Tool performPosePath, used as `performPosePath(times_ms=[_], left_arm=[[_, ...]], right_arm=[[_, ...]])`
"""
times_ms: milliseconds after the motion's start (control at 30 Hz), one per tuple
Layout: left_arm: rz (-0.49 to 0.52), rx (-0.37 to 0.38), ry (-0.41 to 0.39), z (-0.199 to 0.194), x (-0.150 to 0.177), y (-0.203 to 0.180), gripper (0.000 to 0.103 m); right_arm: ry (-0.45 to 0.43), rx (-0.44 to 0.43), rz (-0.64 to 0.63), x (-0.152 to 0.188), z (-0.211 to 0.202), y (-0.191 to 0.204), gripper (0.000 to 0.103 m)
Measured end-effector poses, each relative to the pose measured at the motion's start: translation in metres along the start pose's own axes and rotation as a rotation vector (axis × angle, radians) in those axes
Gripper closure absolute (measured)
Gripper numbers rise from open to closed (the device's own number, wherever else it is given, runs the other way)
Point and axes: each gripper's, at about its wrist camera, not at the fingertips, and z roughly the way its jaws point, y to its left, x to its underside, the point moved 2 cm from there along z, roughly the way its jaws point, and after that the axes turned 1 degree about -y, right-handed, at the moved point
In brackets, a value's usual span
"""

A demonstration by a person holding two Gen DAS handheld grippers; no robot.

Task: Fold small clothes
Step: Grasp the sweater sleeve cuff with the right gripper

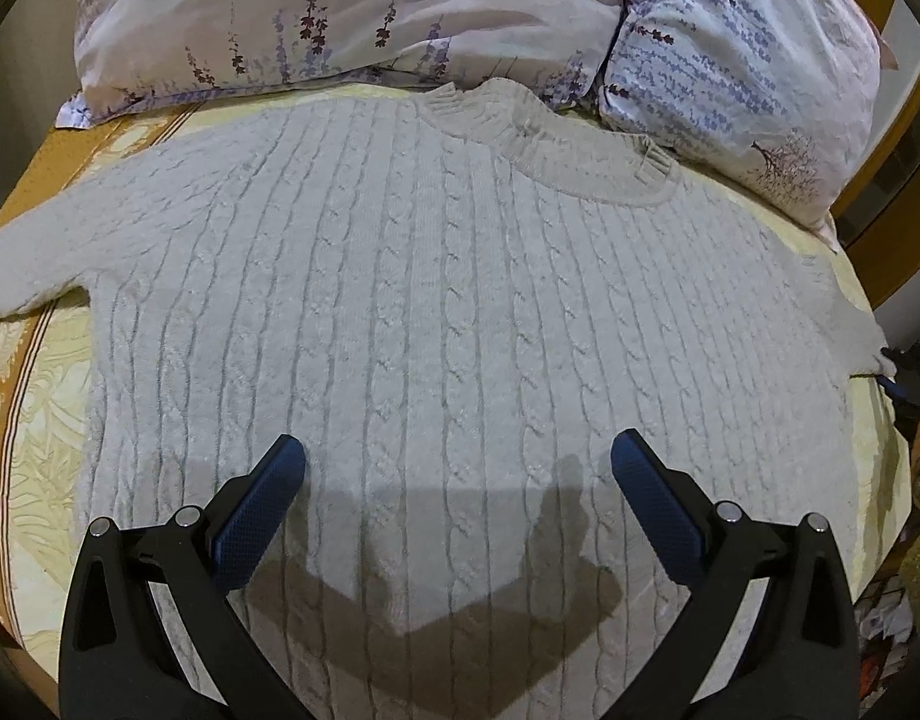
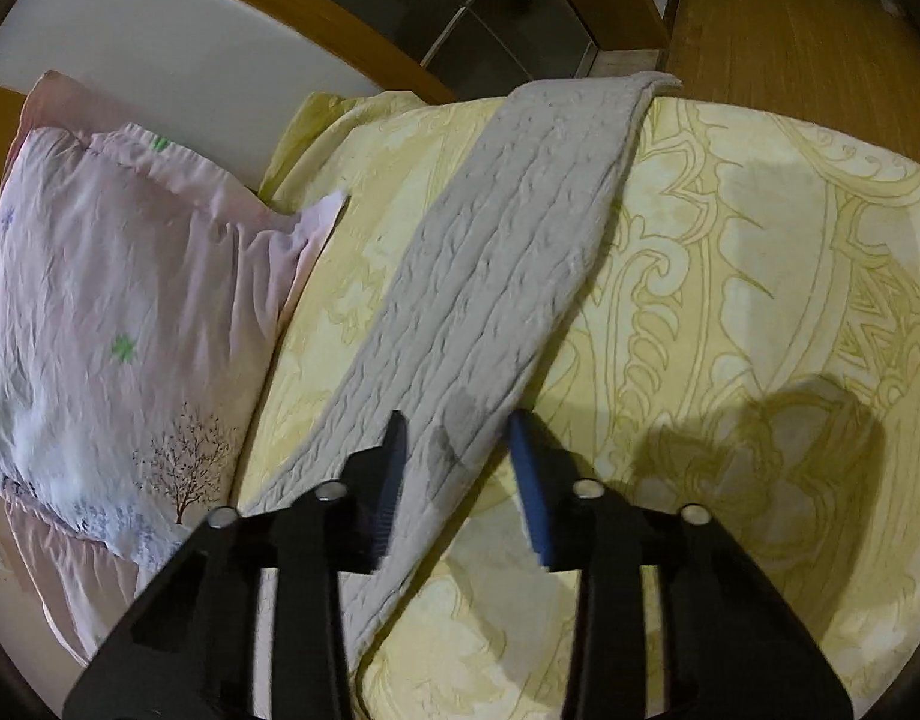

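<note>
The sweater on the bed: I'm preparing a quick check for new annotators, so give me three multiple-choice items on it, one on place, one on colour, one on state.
1. Where does the sweater's collar point?
A. toward the pillows
B. toward the floor
C. under the bedspread

2. What colour is the sweater?
A. navy
B. pale grey-white
C. red

3. How does the sweater's body lie?
A. rolled up
B. folded in half
C. spread flat, unfolded

Answers:
1. A: the collar lies just below the two floral pillows.
2. B: the cable knit is pale grey-white against the yellow bedspread.
3. C: the body lies open, one sleeve stretched out sideways; the left claw hovers open above it.
</note>
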Motion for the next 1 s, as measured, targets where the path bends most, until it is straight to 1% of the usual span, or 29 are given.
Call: performPosePath(times_ms=[33, 133, 233, 267, 333, 433, 533, 600, 700, 767, 833, 900, 933, 1000], left_arm=[[-0.003, 0.002, -0.002, 0.000, -0.001, 0.000, 0.001], [-0.013, 0.013, -0.011, -0.001, -0.002, 0.002, 0.001], [-0.028, 0.061, -0.031, -0.003, -0.004, 0.003, 0.001], [-0.033, 0.073, -0.038, -0.004, -0.004, 0.004, 0.001], [-0.035, 0.080, -0.051, -0.006, -0.006, 0.004, 0.001], [-0.034, 0.075, -0.064, -0.009, -0.009, 0.006, 0.001], [-0.060, 0.083, -0.078, -0.014, -0.014, 0.013, 0.001], [-0.075, 0.079, -0.081, -0.015, -0.017, 0.017, 0.001], [-0.100, 0.080, -0.086, -0.017, -0.020, 0.024, 0.001], [-0.110, 0.084, -0.091, -0.018, -0.022, 0.027, 0.001], [-0.116, 0.089, -0.095, -0.019, -0.023, 0.028, 0.001], [-0.120, 0.094, -0.102, -0.020, -0.024, 0.028, 0.001], [-0.121, 0.099, -0.105, -0.020, -0.024, 0.028, 0.001], [-0.123, 0.110, -0.108, -0.021, -0.025, 0.028, 0.001]], right_arm=[[-0.001, 0.001, -0.004, 0.001, -0.002, 0.001, 0.074], [-0.007, -0.006, -0.013, 0.003, -0.003, 0.002, 0.074], [-0.007, -0.019, -0.022, 0.004, -0.002, 0.004, 0.074], [-0.003, -0.022, -0.036, 0.005, 0.000, 0.006, 0.079], [0.018, -0.017, -0.063, 0.009, 0.001, 0.009, 0.094], [-0.031, -0.046, -0.114, 0.013, -0.010, 0.022, 0.095], [-0.060, -0.097, -0.208, 0.021, -0.026, 0.050, 0.095], [-0.069, -0.155, -0.284, 0.030, -0.038, 0.077, 0.095], [-0.063, -0.256, -0.376, 0.054, -0.055, 0.115, 0.095], [-0.035, -0.322, -0.437, 0.078, -0.062, 0.139, 0.095], [0.016, -0.379, -0.508, 0.111, -0.064, 0.161, 0.095], [0.098, -0.423, -0.569, 0.156, -0.060, 0.176, 0.095], [0.128, -0.430, -0.586, 0.171, -0.057, 0.179, 0.095], [0.235, -0.420, -0.642, 0.217, -0.039, 0.181, 0.095]])
